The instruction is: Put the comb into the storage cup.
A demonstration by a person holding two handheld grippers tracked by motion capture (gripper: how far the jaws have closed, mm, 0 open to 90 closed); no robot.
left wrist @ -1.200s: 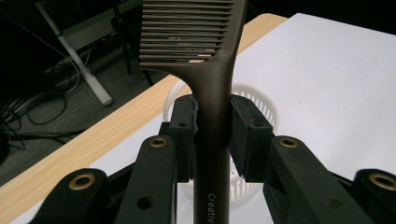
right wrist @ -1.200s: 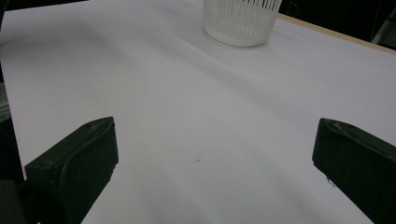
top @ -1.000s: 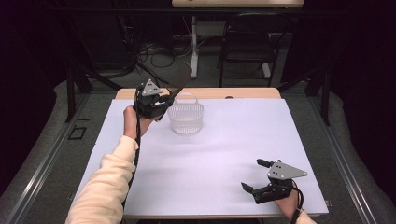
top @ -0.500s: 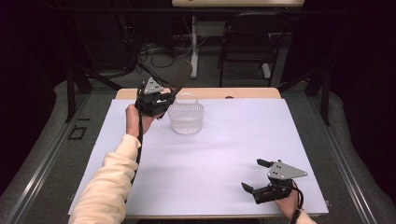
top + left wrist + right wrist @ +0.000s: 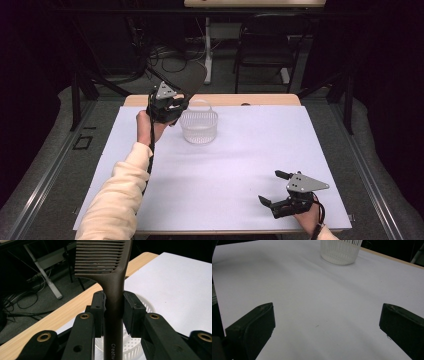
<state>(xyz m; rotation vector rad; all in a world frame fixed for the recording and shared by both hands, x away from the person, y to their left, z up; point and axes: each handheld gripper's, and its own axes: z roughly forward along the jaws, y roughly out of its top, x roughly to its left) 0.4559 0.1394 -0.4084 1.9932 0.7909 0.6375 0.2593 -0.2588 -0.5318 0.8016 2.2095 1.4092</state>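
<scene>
My right gripper (image 5: 280,192) rests low on the white table cover (image 5: 240,165), at about five o'clock in the high view, with my jaws spread wide and nothing between them. In the right gripper view the two black pads (image 5: 252,327) stand far apart at the bottom corners, bare white cover lying between them, and the white slotted basket (image 5: 340,250) sits far ahead at twelve o'clock.

Farther up the table, at about eleven o'clock in the high view, my left gripper (image 5: 172,107) is raised just left of the basket (image 5: 199,127), touching or nearly touching its rim; from above I cannot tell which. My left jaws are drawn narrow and clamp a dark comb (image 5: 113,290) by its handle.

The left gripper view gives what the high view cannot: the comb's long axis runs straight along my jaws, handle at six o'clock, toothed head at twelve, pointing away from my hand. Its teeth (image 5: 97,258) stick out toward nine o'clock, and pale lettering shows low on the handle. Below and behind the pads, the basket's perforated floor and ribbed wall (image 5: 147,306) show, so the comb sits above the basket's near rim.

From above, the comb is a dark shape (image 5: 186,80) rising past the far wooden table edge (image 5: 260,99).
</scene>
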